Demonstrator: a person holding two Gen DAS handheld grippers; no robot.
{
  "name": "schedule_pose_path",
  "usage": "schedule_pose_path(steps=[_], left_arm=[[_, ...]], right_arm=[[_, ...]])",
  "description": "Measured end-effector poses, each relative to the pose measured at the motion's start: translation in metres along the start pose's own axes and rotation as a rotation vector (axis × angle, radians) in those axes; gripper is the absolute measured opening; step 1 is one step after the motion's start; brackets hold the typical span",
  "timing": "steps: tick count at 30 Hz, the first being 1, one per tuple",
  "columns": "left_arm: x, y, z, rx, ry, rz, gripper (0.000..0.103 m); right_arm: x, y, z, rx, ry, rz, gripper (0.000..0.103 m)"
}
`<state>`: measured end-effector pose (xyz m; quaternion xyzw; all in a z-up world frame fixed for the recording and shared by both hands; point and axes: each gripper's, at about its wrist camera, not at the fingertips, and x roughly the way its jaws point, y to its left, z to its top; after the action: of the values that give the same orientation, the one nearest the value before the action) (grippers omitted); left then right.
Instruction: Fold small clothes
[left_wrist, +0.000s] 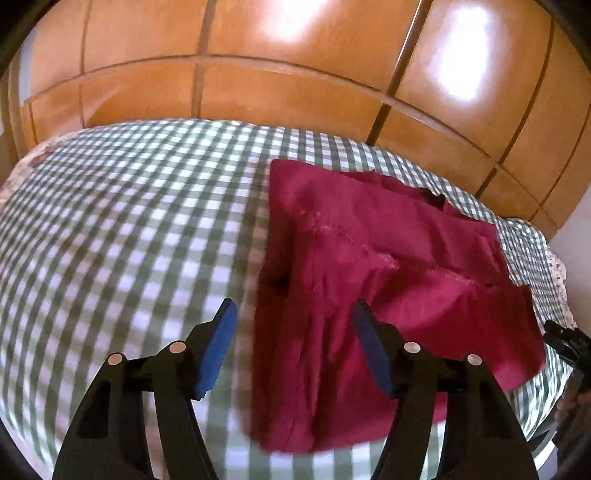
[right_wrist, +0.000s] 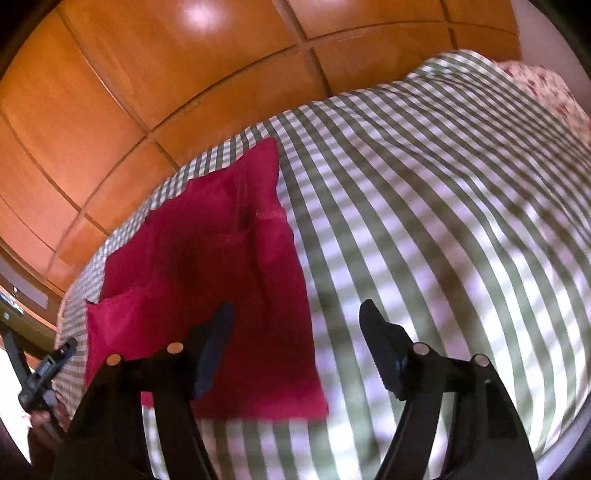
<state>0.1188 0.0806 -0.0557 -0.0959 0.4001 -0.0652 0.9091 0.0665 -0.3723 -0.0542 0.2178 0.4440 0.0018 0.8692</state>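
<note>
Red garment (left_wrist: 369, 295): on checked bedspread (left_wrist: 129, 221), partly folded, layers overlapping; further folds judged outstanding. Left gripper (left_wrist: 295, 321), right gripper (right_wrist: 297, 325): both spread wide, empty, above cloth.

A green-and-white checked bedspread (left_wrist: 122, 221) is spread over the bed, and it fills most of both views. Behind it, glossy orange-brown wooden wardrobe doors (left_wrist: 280, 92) are seen, divided by dark seams and marked by bright patches of reflected light. A floral-patterned fabric (right_wrist: 543, 85) is glimpsed at the bed's far edge.
</note>
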Motion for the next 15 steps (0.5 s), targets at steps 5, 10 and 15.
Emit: schedule_pose_path(steps=[5,10,15], left_arm=[[0.032,-0.009,0.012,0.006,0.043,-0.046,0.063],[0.044,-0.007,0.009,-0.010,0.081,-0.062,0.008],[0.013,0.000,-0.006,-0.022,0.017,-0.095,0.007]], right_arm=[[0.032,0.010,0.013,-0.021,0.032,0.005,0.060],[0.043,0.025,0.005,-0.081,0.048,-0.024,0.022],[0.019,0.024,-0.011,-0.106,0.003,-0.029,0.012]])
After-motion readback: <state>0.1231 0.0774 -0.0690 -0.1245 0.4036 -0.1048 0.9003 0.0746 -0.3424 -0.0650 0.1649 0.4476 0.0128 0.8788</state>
